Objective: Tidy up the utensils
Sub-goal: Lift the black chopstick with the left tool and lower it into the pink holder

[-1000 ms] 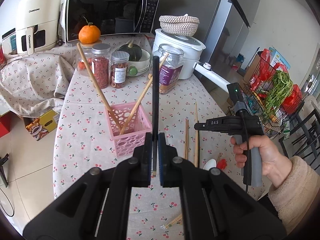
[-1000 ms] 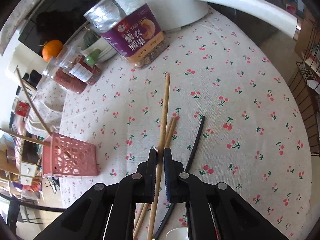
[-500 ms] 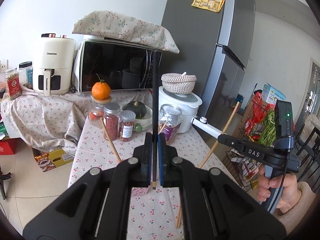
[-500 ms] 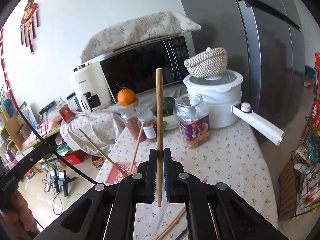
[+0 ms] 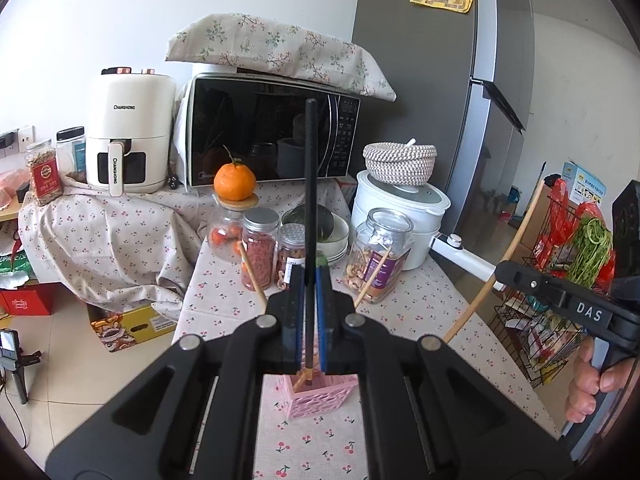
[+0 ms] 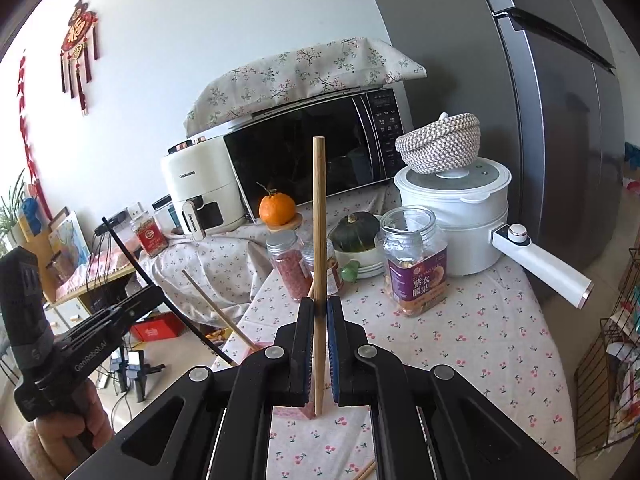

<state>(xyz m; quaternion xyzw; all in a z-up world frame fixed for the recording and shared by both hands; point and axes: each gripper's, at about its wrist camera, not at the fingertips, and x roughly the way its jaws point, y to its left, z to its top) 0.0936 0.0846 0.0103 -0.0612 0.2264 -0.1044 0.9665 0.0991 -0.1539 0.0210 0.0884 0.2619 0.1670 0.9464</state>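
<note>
Your left gripper [image 5: 307,320] is clamped tight on a long black chopstick [image 5: 309,200], held upright right above the pink perforated plastic basket [image 5: 320,394] on the cherry-print tablecloth [image 5: 420,320]. Your right gripper [image 6: 319,336] is pinched shut on a light wooden chopstick [image 6: 319,240], also upright over that basket. Two more wooden chopsticks [image 5: 251,276] already lean inside it.

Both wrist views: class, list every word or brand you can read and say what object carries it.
"CHANGHONG": white air fryer, on its body and handle.
"DAS": black right claw, on its body, in the left wrist view.
"GenRobot.AI": black left claw, on its body, in the right wrist view.
"紫衣腰果": purple label of the clear glass nut jar.
Microwave panel, red-labelled jar, yellow fridge note: too small to read.
</note>
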